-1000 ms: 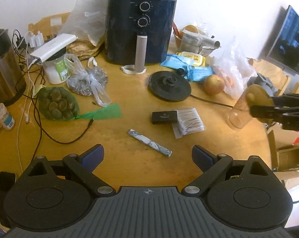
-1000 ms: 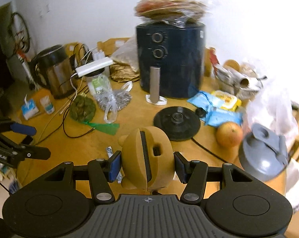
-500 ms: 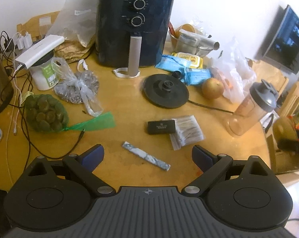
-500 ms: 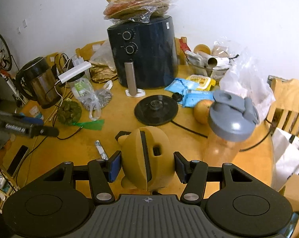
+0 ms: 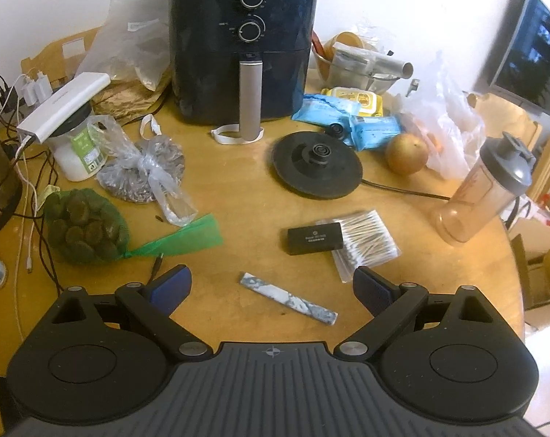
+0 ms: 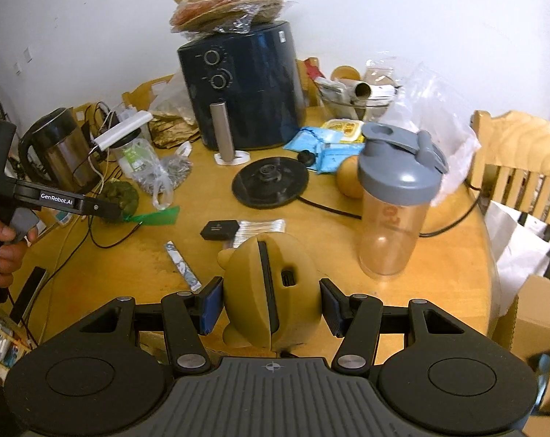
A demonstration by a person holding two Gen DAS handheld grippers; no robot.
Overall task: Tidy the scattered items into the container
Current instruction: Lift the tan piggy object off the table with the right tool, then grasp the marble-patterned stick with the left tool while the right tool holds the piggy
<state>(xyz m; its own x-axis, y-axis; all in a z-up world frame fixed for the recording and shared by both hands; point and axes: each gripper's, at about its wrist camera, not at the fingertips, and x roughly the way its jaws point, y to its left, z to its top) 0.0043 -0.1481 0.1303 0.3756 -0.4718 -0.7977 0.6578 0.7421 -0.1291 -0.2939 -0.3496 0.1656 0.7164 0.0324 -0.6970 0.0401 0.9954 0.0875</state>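
Left wrist view: stick [image 5: 288, 298] lies on table [image 5: 238, 204] between the spread fingers of L gripper [image 5: 272, 289]. Box [image 5: 315, 241] just ahead, overlapping swab pack [image 5: 366, 242] to its right. Kettle base [image 5: 316, 169] beyond, air fryer [image 5: 244, 42] behind that. Net bag [image 5: 83, 231] ahead-left; shaker [image 5: 488, 193] ahead-right.

Right wrist view: toy [image 6: 271, 300] sits between fingers of R gripper [image 6: 271, 306]; shaker [image 6: 397, 198] ahead-right, stick [image 6: 182, 265] ahead-left.
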